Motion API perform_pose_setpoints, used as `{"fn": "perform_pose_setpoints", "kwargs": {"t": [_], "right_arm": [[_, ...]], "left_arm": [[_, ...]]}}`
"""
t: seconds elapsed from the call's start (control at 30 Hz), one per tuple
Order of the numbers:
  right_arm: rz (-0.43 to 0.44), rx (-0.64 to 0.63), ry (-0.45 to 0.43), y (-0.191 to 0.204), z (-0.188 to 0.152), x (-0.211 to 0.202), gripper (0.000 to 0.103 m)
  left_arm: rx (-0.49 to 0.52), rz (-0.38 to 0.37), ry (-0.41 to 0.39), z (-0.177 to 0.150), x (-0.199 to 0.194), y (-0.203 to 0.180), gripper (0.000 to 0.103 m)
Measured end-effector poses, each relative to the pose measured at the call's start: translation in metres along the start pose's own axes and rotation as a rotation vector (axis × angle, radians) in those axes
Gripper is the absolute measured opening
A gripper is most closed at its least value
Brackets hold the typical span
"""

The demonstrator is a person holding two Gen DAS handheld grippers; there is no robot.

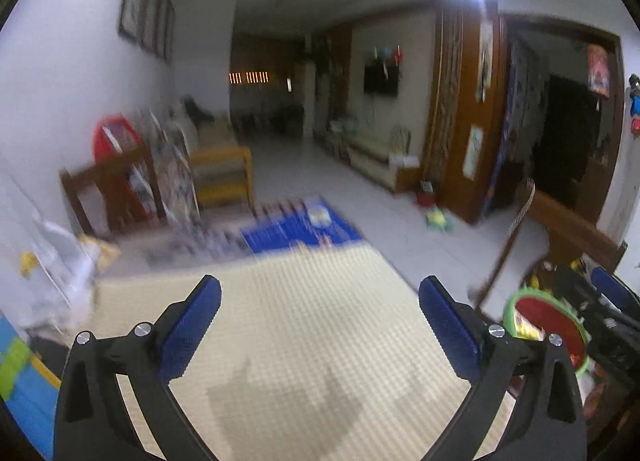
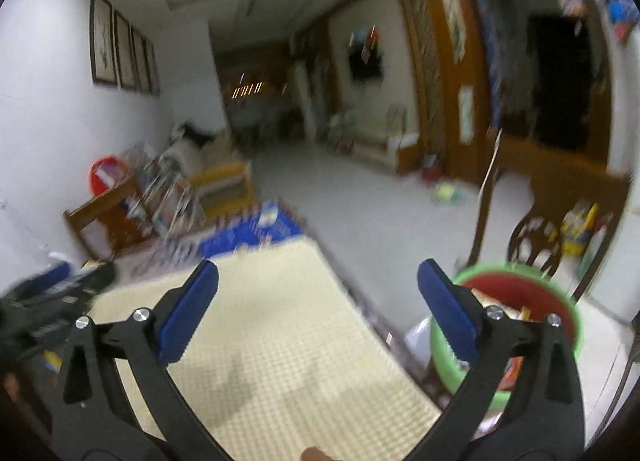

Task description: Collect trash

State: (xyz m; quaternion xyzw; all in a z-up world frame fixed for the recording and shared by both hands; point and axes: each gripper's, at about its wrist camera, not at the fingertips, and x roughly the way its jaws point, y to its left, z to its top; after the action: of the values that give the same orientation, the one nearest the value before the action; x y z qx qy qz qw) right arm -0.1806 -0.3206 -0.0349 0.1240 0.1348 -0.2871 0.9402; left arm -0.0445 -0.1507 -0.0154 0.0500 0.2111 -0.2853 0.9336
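Left gripper [image 1: 320, 325]: my 2 blue pads are spread wide, nothing between them, only the cream textured mat [image 1: 304, 317] below. Right gripper [image 2: 318, 309]: same, pads fully apart and empty, over the same mat [image 2: 280, 325].

Trash sits in the green bin [image 2: 448, 365] with the red inner wall, just right of the mat's edge on the floor; wrappers [image 2: 516, 313] show inside it, contents too blurred to name. My right finger [image 2: 448, 309] overlaps the bin's left rim in view; I cannot tell whether they touch. From the left wrist, the bin [image 1: 510, 303] is at the right edge, with the right gripper [image 1: 608, 309] beside it.

Further out: blue patterned mat [image 1: 296, 229] beyond the cream one, wooden rack [image 1: 112, 185] with magazines against the left wall, yellow-framed chair [image 1: 224, 177] next to it, dark wooden chair [image 2: 532, 241] behind the bin. Both views are motion-blurred.
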Motion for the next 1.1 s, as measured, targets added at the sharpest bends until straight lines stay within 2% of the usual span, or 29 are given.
{"fn": "perform_pose_setpoints", "kwargs": {"t": [0.03, 0.1, 0.17, 0.27, 0.33, 0.4, 0.5, 1.1], "right_arm": [[-0.009, -0.002, -0.023, 0.005, 0.0, -0.004, 0.098], [0.017, 0.037, -0.017, 0.012, 0.002, -0.008, 0.098], [0.026, 0.087, 0.0, 0.013, 0.003, -0.008, 0.098], [-0.016, 0.068, -0.015, 0.022, 0.006, -0.012, 0.098], [-0.036, 0.03, -0.007, 0.028, 0.009, -0.014, 0.098], [-0.05, 0.022, -0.004, 0.032, 0.011, -0.018, 0.098], [-0.044, 0.013, -0.003, 0.038, 0.012, -0.02, 0.098], [-0.055, -0.015, 0.036, 0.04, 0.005, -0.018, 0.098]], "left_arm": [[0.009, 0.008, -0.021, 0.003, -0.007, 0.002, 0.095], [0.038, 0.014, -0.047, 0.012, -0.018, 0.006, 0.095], [0.042, 0.071, -0.073, 0.016, -0.026, 0.012, 0.095], [0.035, 0.165, -0.185, 0.017, -0.042, 0.017, 0.095], [0.001, 0.157, -0.175, 0.022, -0.045, 0.021, 0.095], [-0.068, 0.097, -0.132, 0.027, -0.044, 0.031, 0.095], [-0.134, 0.081, -0.14, 0.028, -0.048, 0.039, 0.095], [-0.122, 0.087, -0.111, 0.021, -0.049, 0.037, 0.095]]}}
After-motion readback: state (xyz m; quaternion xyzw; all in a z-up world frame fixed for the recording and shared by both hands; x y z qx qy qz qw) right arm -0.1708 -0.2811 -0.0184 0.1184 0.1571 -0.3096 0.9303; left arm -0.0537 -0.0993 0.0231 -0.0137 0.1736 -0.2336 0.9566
